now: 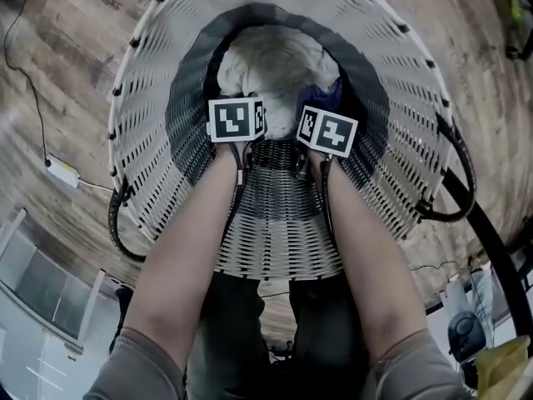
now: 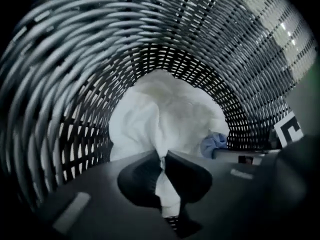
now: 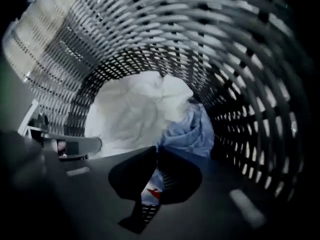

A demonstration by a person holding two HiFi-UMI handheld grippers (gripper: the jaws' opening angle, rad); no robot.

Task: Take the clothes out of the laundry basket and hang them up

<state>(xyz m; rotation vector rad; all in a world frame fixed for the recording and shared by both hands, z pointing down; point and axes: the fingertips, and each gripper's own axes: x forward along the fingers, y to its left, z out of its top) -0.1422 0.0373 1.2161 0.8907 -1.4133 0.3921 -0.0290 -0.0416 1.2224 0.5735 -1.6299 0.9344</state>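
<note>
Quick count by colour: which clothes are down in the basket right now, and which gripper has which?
White garment: 1, pinched by left hand-held gripper
Blue garment: 1, pinched by right hand-held gripper
Total: 2 visible in the laundry basket; the white heap may hide more.

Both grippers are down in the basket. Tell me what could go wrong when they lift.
1. The left gripper is shut on only a thin fold of the white garment, which might slip out during the lift.
2. The right gripper pinches the blue garment, which lies against the white one, so the two could come up tangled.
3. Both work deep inside the woven basket, and cloth could snag on its wall.
</note>
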